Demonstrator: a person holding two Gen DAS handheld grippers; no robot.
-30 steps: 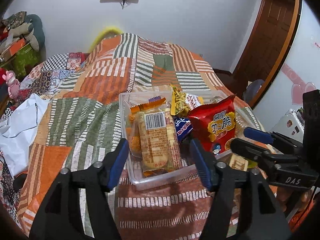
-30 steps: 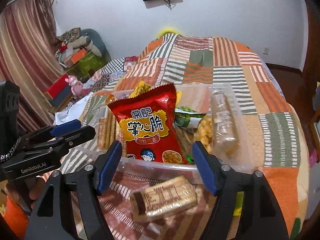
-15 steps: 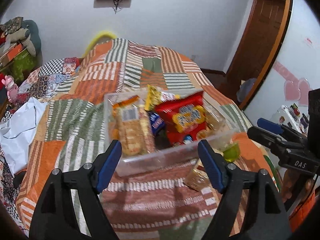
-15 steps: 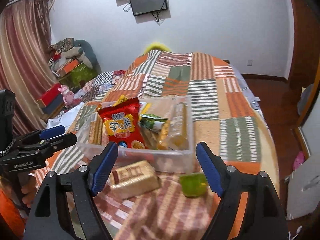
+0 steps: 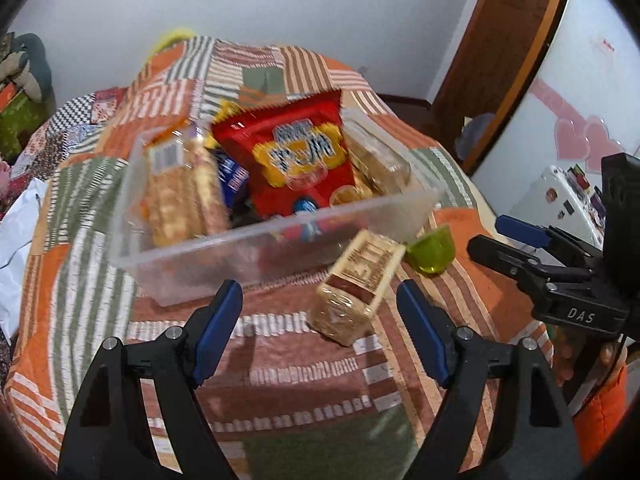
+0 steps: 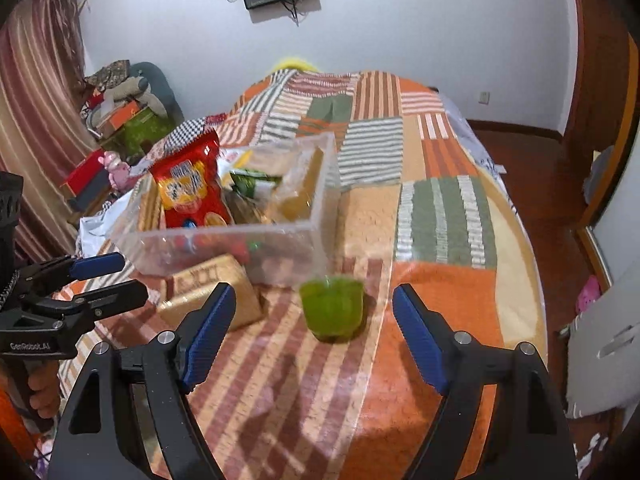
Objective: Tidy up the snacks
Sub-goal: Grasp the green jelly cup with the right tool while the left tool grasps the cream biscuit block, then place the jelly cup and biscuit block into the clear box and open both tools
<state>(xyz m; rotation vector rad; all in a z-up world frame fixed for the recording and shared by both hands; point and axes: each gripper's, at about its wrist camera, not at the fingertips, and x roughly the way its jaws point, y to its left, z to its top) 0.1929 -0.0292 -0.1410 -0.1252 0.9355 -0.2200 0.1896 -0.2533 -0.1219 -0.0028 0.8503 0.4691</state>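
A clear plastic bin [image 5: 280,248] on the bed holds a red snack bag [image 5: 288,152], a long cracker pack [image 5: 180,196] and other packets. In front of it lie a brown biscuit pack [image 5: 360,280] and a green jelly cup [image 5: 432,248]. My left gripper [image 5: 320,304] hangs open just short of the biscuit pack, gripping nothing. In the right wrist view my right gripper [image 6: 312,300] stands open facing the green cup [image 6: 332,308], its pads well apart from it. The bin [image 6: 240,248] and the biscuit pack [image 6: 200,280] sit behind and to the left there.
A patchwork bedspread [image 6: 440,216] covers the bed, whose edge drops to a wooden floor [image 6: 532,168] on the right. A white cloth [image 5: 16,232] lies at the left. A door [image 5: 500,40] and a white fridge [image 5: 560,196] stand beyond the bed.
Both grippers have drawn back from the bin, and their jaws stand wider. The biscuit pack and the green cup now lie in front of the fingers.
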